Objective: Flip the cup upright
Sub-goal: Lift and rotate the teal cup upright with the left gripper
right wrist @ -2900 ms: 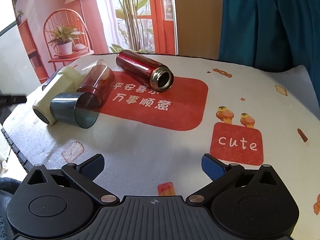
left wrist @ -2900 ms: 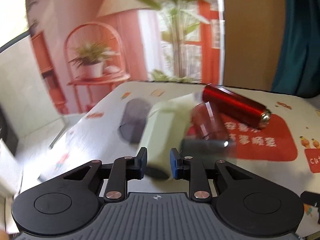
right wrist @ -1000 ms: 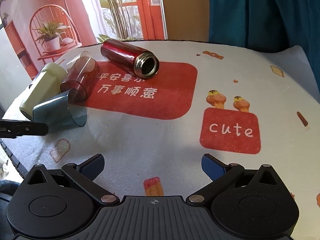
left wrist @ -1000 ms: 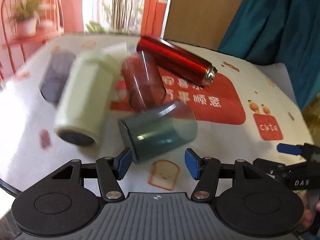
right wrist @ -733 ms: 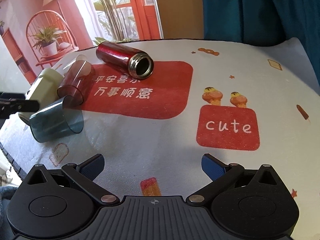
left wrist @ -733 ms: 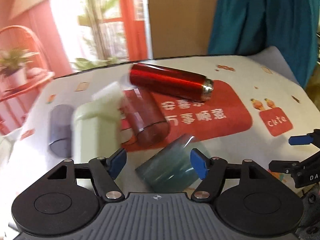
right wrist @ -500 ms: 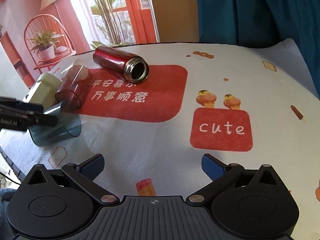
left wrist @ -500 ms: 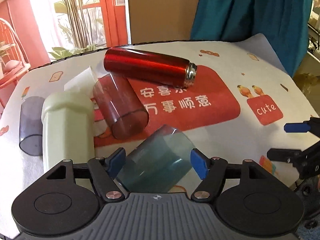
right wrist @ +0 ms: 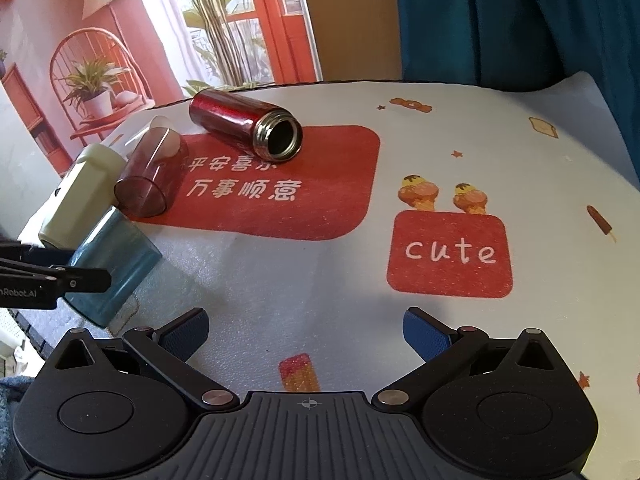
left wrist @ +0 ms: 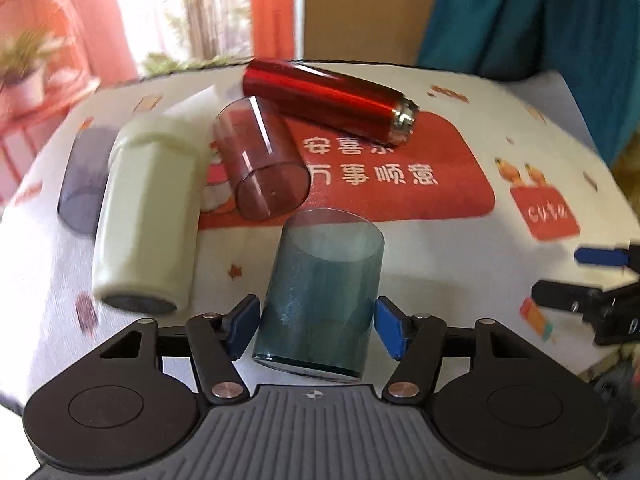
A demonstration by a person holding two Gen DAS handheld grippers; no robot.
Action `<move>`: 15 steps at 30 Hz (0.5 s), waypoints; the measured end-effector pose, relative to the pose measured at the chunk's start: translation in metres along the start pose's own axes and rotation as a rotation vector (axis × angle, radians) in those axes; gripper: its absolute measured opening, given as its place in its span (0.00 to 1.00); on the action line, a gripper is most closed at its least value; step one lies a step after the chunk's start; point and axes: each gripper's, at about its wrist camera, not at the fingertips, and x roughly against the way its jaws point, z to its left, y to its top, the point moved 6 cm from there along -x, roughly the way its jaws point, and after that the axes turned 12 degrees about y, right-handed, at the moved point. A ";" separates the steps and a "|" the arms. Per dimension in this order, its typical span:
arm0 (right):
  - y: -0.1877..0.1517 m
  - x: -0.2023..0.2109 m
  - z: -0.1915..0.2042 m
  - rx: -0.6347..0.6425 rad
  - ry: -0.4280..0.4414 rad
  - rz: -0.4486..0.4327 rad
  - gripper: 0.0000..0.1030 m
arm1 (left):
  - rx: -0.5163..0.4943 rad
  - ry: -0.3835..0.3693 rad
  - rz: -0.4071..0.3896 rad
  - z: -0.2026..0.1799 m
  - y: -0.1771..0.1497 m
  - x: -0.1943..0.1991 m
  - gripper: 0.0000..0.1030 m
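Fingers of the left gripper (left wrist: 316, 326) stand spread astride the blue-green translucent cup (left wrist: 320, 300), not yet pinching it, as it lies on its side on the tabletop (right wrist: 320, 280); grasp and flip remain, right gripper (right wrist: 306, 334) spread and idle.

A: The teal cup (left wrist: 320, 300) looks like translucent, glossy plastic, as does the maroon cup (left wrist: 262, 166).
B: The red bottle (left wrist: 324, 100) has a shiny metallic lacquer and a bare steel neck; the cream cup (left wrist: 146, 220) is matt; the tablecloth (right wrist: 280, 280) is finely textured.
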 end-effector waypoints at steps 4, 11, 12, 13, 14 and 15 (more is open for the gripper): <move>0.001 0.002 -0.006 -0.006 -0.023 0.002 1.00 | 0.045 -0.016 0.008 -0.014 -0.007 0.007 0.63; 0.005 0.008 -0.021 -0.022 -0.050 -0.005 1.00 | 0.202 -0.035 0.029 -0.044 -0.014 0.011 0.63; 0.006 0.009 -0.023 -0.021 -0.059 -0.007 1.00 | 0.214 -0.038 0.030 -0.047 -0.014 0.011 0.63; 0.006 0.011 -0.025 -0.021 -0.065 -0.007 1.00 | 0.223 -0.042 0.030 -0.051 -0.014 0.010 0.63; 0.006 0.012 -0.027 -0.024 -0.069 -0.008 1.00 | 0.224 -0.047 0.030 -0.055 -0.014 0.010 0.63; 0.006 0.013 -0.028 -0.026 -0.072 -0.008 1.00 | 0.223 -0.050 0.030 -0.056 -0.013 0.010 0.63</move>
